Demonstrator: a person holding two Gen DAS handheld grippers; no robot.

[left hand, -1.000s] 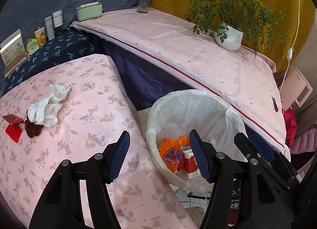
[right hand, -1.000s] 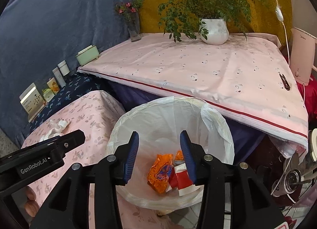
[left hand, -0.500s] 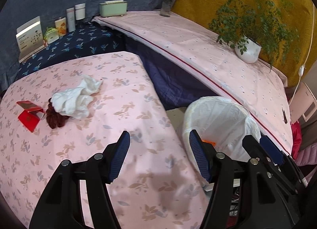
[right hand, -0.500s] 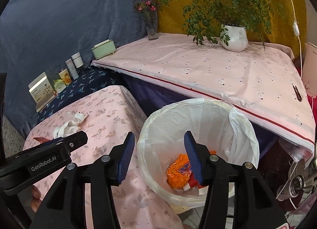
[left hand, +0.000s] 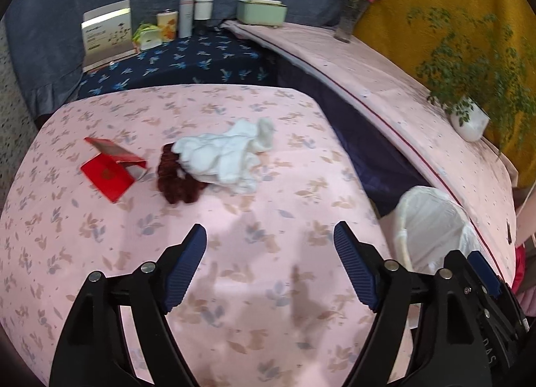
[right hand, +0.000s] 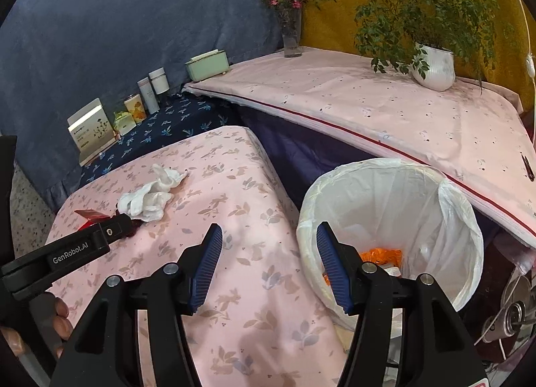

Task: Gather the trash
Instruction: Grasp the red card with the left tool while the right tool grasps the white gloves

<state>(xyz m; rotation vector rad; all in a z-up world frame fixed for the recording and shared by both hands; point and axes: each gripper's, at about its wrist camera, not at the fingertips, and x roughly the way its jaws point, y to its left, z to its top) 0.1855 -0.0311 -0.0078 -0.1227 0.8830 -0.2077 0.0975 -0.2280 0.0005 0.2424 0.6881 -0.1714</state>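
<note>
both my jaws spread and empty; crumpled white tissue [left hand: 224, 159] on table [left hand: 268, 286] judged light, soft, best pinched mid-bulk.

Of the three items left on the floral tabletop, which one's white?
The crumpled tissue; the scrunchie touching it is dark red and the open box bright red.

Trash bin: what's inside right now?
The white-lined trash bin holds an orange wrapper and a white scrap; the right tool covers the rest of the bottom.
</note>
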